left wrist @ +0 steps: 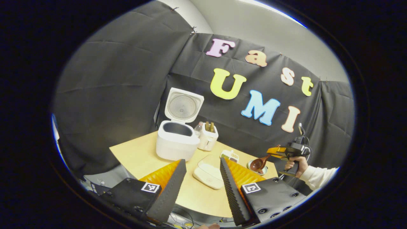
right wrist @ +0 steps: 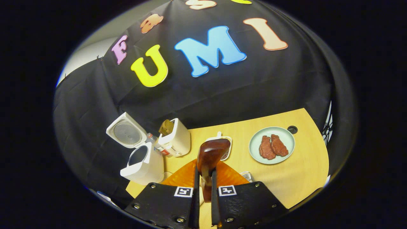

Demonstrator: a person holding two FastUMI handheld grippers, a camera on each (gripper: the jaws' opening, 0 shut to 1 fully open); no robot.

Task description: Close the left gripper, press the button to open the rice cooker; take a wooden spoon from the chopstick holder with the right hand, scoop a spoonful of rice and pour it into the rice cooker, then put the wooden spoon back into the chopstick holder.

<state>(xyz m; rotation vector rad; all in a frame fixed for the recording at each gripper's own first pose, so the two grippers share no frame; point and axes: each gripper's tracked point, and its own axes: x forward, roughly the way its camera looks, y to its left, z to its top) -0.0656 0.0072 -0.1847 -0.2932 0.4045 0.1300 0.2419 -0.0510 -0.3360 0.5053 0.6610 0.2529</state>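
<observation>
Rice cooker (left wrist: 176,140) sits at the table's (left wrist: 136,156) far left, lid up; we note the chopstick holder (left wrist: 207,137) just right of it. Left gripper (left wrist: 201,179) hangs near, fingers apart, holding nothing. Right gripper (right wrist: 203,183) clamps the wooden spoon (right wrist: 210,156) by its handle, above the table.

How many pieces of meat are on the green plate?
2. Both lie side by side, touching, near the middle of the plate: one meat piece on the left, the other on the right. None looks hidden.
</observation>
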